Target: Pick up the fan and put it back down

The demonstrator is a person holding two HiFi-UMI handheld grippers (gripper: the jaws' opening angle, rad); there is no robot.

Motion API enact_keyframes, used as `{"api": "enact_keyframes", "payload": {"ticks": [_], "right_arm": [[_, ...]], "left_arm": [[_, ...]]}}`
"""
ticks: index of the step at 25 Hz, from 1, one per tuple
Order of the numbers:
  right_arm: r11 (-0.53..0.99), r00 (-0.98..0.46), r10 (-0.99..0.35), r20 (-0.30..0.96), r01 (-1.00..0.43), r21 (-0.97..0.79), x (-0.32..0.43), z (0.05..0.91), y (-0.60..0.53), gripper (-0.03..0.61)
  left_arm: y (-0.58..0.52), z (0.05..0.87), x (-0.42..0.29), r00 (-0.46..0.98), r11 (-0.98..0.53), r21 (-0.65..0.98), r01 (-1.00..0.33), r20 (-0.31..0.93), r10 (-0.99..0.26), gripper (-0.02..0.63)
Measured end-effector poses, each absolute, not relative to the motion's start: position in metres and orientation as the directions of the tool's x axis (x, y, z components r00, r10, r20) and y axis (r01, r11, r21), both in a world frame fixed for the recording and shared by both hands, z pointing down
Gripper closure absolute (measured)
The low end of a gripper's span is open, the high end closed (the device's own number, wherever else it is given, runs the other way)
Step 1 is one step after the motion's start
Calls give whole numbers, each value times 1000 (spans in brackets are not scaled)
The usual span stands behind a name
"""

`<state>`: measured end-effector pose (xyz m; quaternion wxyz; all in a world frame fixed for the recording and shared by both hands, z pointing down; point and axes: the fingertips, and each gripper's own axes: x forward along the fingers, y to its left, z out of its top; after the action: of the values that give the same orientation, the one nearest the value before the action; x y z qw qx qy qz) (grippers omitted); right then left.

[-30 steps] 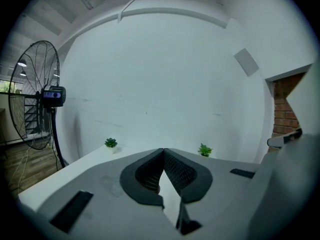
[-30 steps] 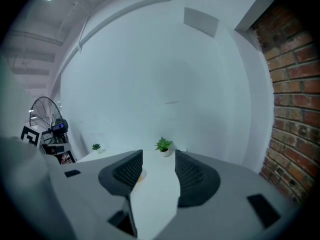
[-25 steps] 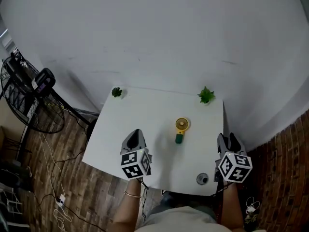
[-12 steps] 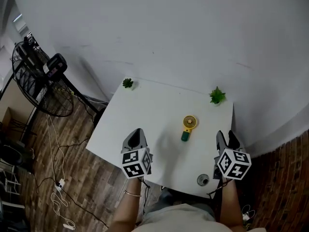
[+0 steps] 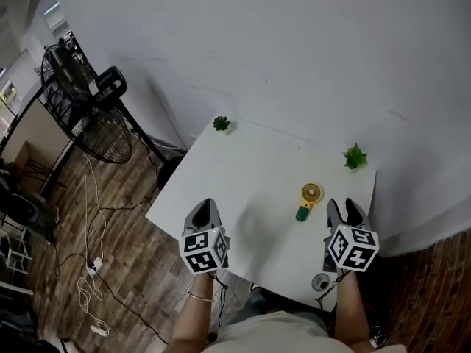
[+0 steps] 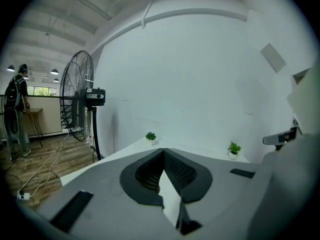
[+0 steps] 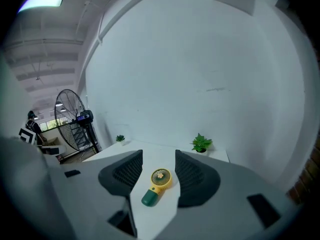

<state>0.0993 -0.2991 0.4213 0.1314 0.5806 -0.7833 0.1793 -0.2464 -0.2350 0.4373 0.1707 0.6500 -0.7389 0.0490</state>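
Handheld fan (image 5: 307, 199) lies on the white tabletop (image 5: 243, 190), just left of the open right hand-held gripper (image 5: 341, 207); the left hand-held gripper (image 5: 205, 206) is closed, empty.

- The left tongs (image 5: 204, 206) and right tongs (image 5: 344, 208) are the same build — pale grey moulded shells that narrow to a rounded nose.
- Each carries a white marker cube (image 5: 204, 250) printed with black square patterns; the right-hand cube (image 5: 352, 247) is the same.
- In the gripper views the inner faces carry dark ribbed pads (image 6: 175, 171) sunk into the grey body, and small black slots (image 6: 70, 211) mark the outer shell.
- A thin dark cable (image 5: 218, 294) runs beside the left wrist.
- A slim bracelet (image 5: 199, 296) circles that wrist.
- The person wears a light grey top (image 5: 272, 338).
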Motion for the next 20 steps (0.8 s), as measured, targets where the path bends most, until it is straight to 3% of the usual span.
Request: {"api": "enact_keyframes", "payload": {"ticks": [10,20], "right_arm": [[255,-273,-846,457,-962,-102,53,448,-321,374],[167,-189,-783,592,-982,-92,44,514,-328,373]], "left_arm": [[-238,462,-295,-117,180,141,-973,366,-923,603],[-268,523,-311,-51,128,132,-983,474,-879,603]]}}
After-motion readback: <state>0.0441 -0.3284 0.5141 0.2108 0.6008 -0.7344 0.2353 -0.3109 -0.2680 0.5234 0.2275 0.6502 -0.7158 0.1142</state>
